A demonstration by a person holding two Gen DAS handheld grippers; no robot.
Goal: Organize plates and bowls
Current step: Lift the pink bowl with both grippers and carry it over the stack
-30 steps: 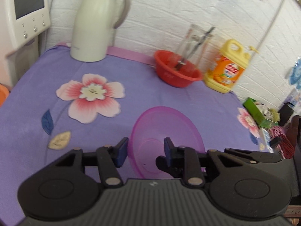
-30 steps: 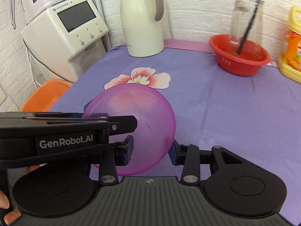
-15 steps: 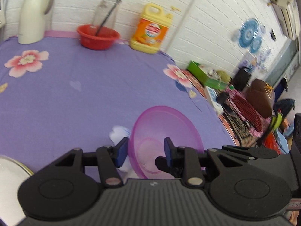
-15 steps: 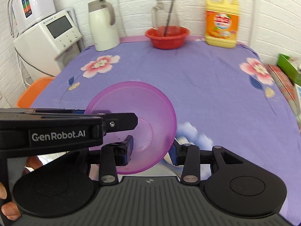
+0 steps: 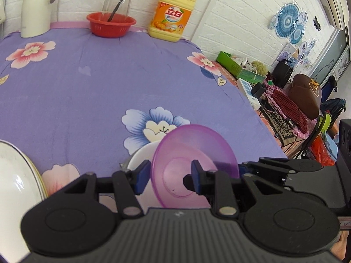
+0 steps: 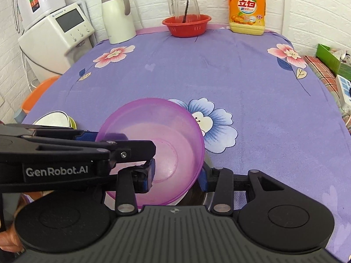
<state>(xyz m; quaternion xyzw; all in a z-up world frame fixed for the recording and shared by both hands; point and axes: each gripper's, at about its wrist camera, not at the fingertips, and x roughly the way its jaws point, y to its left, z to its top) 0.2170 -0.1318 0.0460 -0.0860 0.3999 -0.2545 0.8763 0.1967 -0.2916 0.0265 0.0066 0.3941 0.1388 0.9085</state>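
Since a second ago you've swung both hand-held grippers away from the kettle [image 6: 117, 15] side toward the near right part of the worktop [image 6: 219, 76]; the view went from the pink flower by the kettle to the blue flower print [image 5: 153, 125]. Pink bowl [image 6: 166, 144] is carried between both tools, tilted, hanging just over a white bowl [image 5: 142, 155] that now shows under it. Your left hand-held gripper [image 5: 167, 176] is clamped on the pink bowl's rim, one pad inside and one outside. Your right hand-held gripper [image 6: 177, 175] has its jaws opening, bowl wall between the pads; cannot tell for sure if the right pad touches. A stack of white plates [image 5: 15, 175] has come into view at near left, close to the left tool. Right worktop edge is near the bowl in the left view, clutter beyond it. Wide open cloth ahead up to the red basket [image 6: 186, 25] and detergent [image 6: 246, 6] at the back wall.
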